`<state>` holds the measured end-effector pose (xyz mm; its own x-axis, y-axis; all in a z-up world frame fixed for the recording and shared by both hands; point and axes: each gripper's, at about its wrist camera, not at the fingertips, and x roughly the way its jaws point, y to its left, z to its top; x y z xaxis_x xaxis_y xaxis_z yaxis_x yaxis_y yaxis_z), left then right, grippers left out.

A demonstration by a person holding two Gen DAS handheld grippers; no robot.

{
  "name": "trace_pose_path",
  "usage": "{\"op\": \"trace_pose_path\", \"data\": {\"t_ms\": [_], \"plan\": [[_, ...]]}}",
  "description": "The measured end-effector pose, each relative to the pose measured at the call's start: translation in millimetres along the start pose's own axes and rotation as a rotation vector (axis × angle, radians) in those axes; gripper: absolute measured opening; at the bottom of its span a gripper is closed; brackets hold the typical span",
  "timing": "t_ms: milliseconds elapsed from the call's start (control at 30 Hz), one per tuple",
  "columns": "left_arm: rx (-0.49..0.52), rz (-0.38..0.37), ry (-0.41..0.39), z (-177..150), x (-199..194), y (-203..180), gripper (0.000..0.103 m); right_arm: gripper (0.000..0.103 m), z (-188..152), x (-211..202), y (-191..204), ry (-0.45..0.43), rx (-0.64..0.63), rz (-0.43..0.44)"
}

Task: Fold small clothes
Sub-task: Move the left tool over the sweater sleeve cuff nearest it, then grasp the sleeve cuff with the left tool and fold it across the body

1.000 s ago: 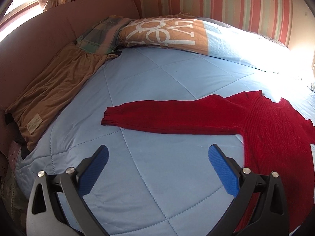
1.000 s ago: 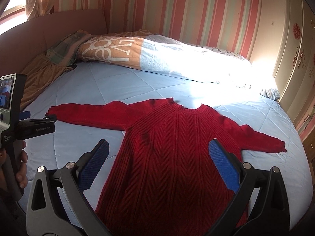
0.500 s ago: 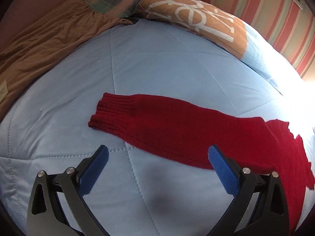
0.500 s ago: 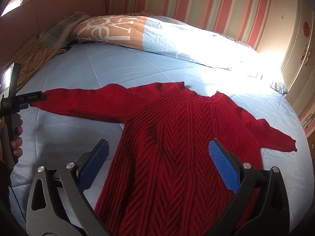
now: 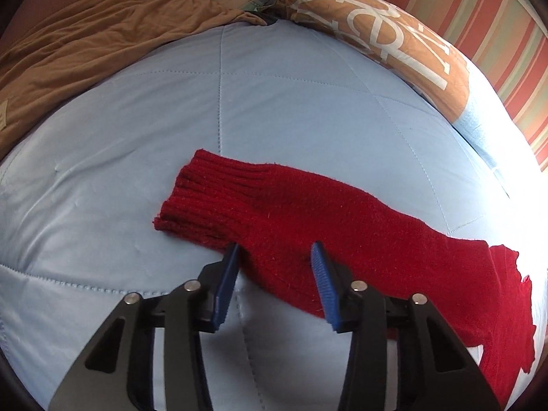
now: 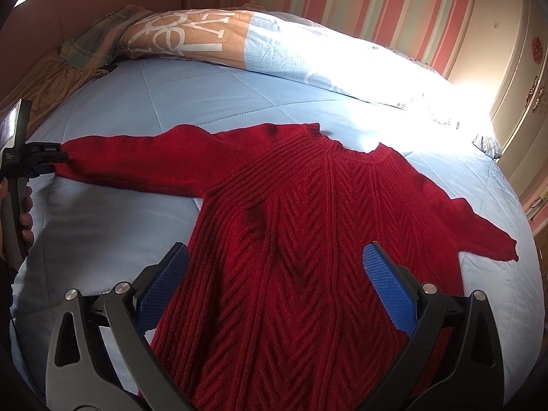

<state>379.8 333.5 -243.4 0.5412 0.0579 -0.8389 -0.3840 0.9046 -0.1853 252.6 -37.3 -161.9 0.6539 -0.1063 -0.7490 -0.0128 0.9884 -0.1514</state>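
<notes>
A red knit sweater (image 6: 308, 226) lies flat and face up on the light blue quilt, both sleeves spread out. In the left wrist view its left sleeve (image 5: 308, 212) runs from the ribbed cuff (image 5: 202, 198) toward the right. My left gripper (image 5: 274, 257) is at the sleeve's near edge just behind the cuff, jaws partly closed around the edge, fingertips touching the knit. It also shows in the right wrist view (image 6: 41, 157) at the cuff. My right gripper (image 6: 274, 274) is wide open and empty, hovering above the sweater's body.
A brown garment (image 5: 85, 34) lies at the quilt's left edge. An orange and blue pillow (image 6: 205, 37) and a plaid cloth (image 6: 92, 41) lie at the head of the bed, by the striped wall. Blue quilt (image 5: 137, 109) surrounds the sweater.
My left gripper moved forward and down to the sleeve near the cuff and its jaws narrowed from wide open. My right gripper moved a little closer over the sweater's body, still open.
</notes>
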Motion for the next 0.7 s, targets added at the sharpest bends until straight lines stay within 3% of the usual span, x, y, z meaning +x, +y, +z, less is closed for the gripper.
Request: {"op": "trace_pose_path", "data": {"t_ms": [133,333,567,700], "plan": [[0.032,0.017,-0.002,1.0,2.0,-9.0,0.014,0.1,-1.9,2.4,-5.7,0.005,0.002,0.001],[0.101,0.07,-0.049,-2.8,-8.5,-31.5,0.012,0.1,-3.1,-0.4,-22.5,0.001,0.02,-0.008],[0.181,0.006,-0.127,-9.6,-46.6,-85.7,0.012,0.1,-1.8,-6.2,-53.0,-0.018,0.042,-0.017],[0.217,-0.053,-0.119,-16.7,-59.7,-128.2,0.011,0.1,-1.1,-12.6,-74.4,-0.032,0.064,-0.026]]}}
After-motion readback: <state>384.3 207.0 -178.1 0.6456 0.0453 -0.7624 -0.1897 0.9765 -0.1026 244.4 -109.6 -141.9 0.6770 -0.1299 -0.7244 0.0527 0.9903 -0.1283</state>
